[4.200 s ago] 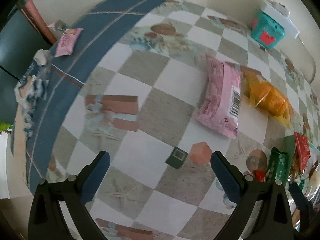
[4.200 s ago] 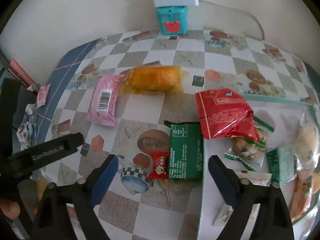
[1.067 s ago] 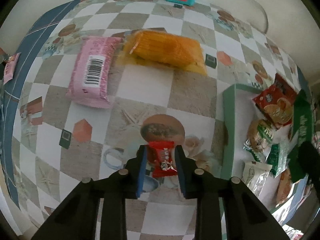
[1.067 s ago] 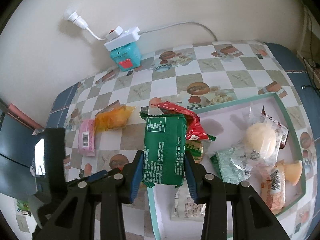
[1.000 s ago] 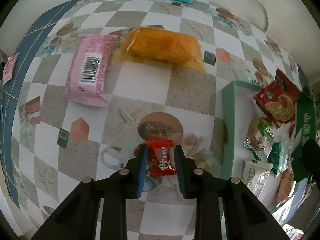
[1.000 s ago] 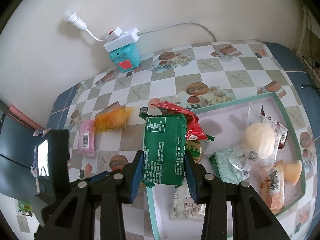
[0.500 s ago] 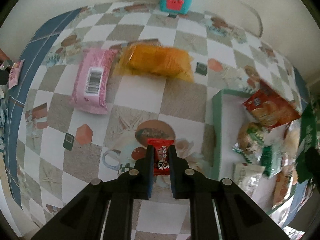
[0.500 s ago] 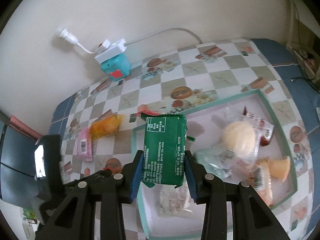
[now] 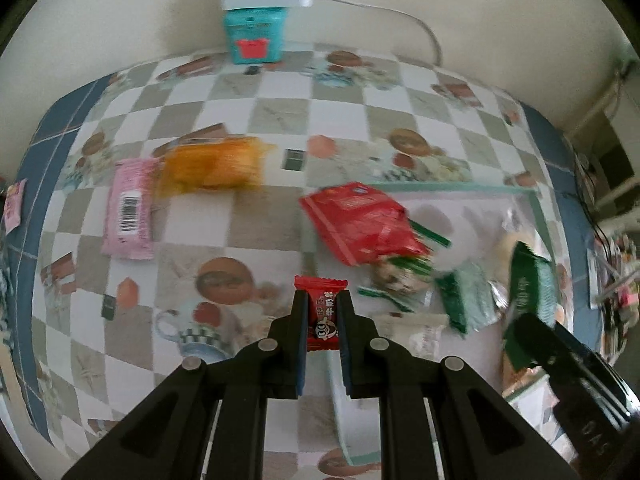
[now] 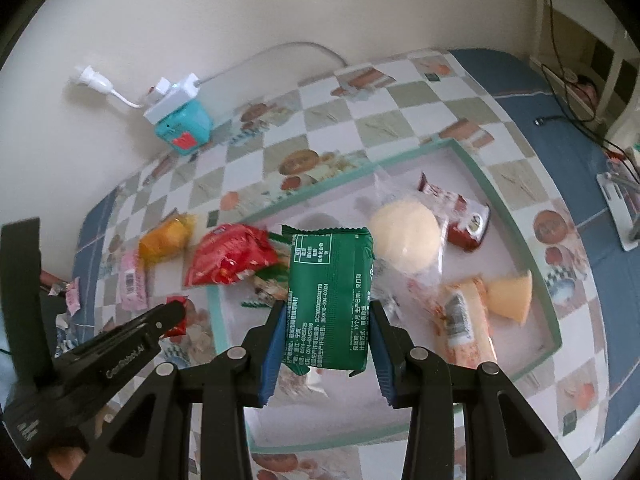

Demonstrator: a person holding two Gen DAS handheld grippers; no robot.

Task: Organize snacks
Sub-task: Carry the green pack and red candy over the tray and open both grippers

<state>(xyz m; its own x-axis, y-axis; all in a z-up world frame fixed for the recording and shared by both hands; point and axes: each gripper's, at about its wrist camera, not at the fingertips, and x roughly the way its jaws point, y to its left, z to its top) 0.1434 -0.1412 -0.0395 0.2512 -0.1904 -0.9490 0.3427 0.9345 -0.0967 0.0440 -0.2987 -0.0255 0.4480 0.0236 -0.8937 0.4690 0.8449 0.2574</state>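
Note:
My left gripper [image 9: 322, 304] is shut on a small red candy [image 9: 321, 312] and holds it above the checked tablecloth, just left of the green-rimmed tray [image 9: 538, 202]. My right gripper [image 10: 327, 312] is shut on a green snack pack [image 10: 329, 300], upright over the tray [image 10: 538, 258]. The same green pack [image 9: 530, 292] and the right gripper show at the right of the left wrist view. In the tray lie a red bag [image 10: 230, 260], a round bun [image 10: 404, 236] and several other snacks. A pink pack [image 9: 128, 210] and an orange pack [image 9: 214, 166] lie on the cloth to the left.
A teal box [image 9: 254, 36] with a white power strip on top stands against the back wall. A small pink wrapper [image 9: 14, 206] lies at the table's left edge. A cable and shelf clutter sit beyond the table's right side [image 10: 568, 80].
My left gripper closed fully on the red candy and lifted it, moving right toward the tray. My right gripper carried the green pack farther over the tray.

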